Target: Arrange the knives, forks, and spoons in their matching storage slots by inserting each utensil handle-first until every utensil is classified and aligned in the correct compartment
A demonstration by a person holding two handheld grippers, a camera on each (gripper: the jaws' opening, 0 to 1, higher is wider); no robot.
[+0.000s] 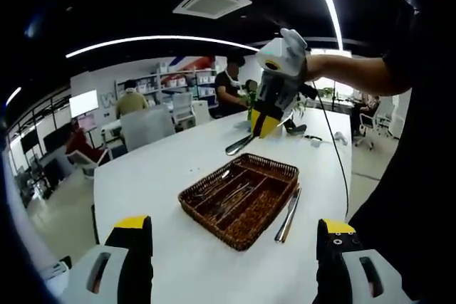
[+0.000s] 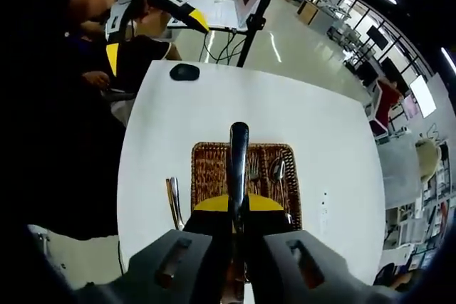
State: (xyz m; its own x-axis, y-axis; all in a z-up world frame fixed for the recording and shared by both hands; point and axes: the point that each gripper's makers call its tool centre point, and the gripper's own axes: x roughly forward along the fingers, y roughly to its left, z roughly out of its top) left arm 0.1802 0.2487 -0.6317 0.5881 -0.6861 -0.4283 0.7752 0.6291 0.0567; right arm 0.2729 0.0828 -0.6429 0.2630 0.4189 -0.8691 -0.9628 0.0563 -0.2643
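Right gripper (image 1: 262,124): I have it raised over the table (image 1: 164,169), jaws clamped on a knife (image 2: 237,169)
Left gripper (image 1: 235,236): my jaws stand wide apart, holding nothing
Basket (image 1: 242,197): wicker, utensils inside
Spare knife (image 1: 288,214): on the table just beside the basket

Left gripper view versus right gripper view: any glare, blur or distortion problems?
Left gripper view: ceiling light strips blow out white and bow with the fisheye; wicker tray reads sharp. Right gripper view: floor glare beyond the white table; the held utensil looms soft and oversized.
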